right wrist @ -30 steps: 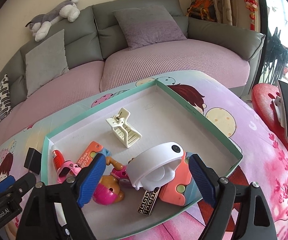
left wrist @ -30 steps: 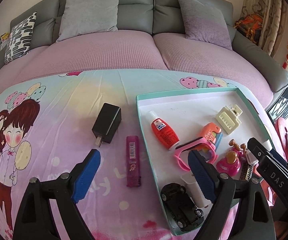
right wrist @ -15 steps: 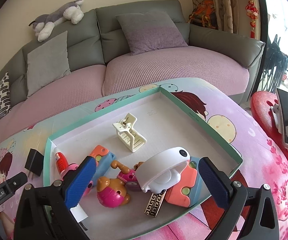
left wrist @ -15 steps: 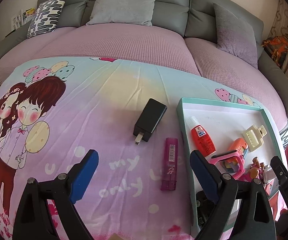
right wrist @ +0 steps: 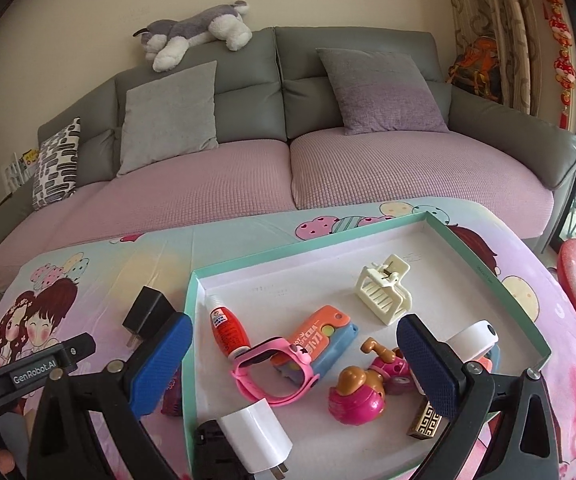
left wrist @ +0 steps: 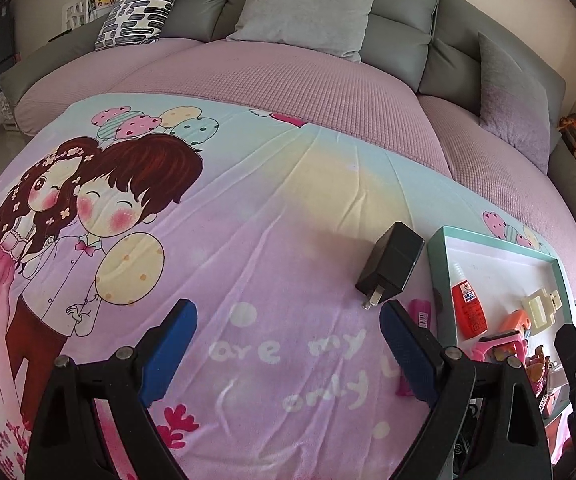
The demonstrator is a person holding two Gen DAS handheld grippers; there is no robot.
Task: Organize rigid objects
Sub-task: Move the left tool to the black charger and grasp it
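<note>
Desk cloth [left wrist: 288, 240]: printed fabric, soft matt, lightly creased. Sofa seat cover [right wrist: 367, 168]: pink waffle-knit, rough texture; backrest grey, smooth, leather-like w/ slight sheen. Cushions woven cloth, matt. Plush dog [right wrist: 196, 36]: fuzzy pile. Tray [right wrist: 499, 280]: looks like cardboard, teal rim, white matt inside. Black charger [left wrist: 393, 264]: smooth plastic, semi-matt, metal prongs. Glue bottle [right wrist: 228, 330]: glossy plastic. Pink watch [right wrist: 272, 368]: smooth, rubbery-looking strap. Hair claw [right wrist: 385, 294]: cream plastic, satin. White plug [right wrist: 256, 440]: glossy plastic. Tongs pads [left wrist: 168, 348]: blue, finely textured; arms black matt plastic, metal screws.
</note>
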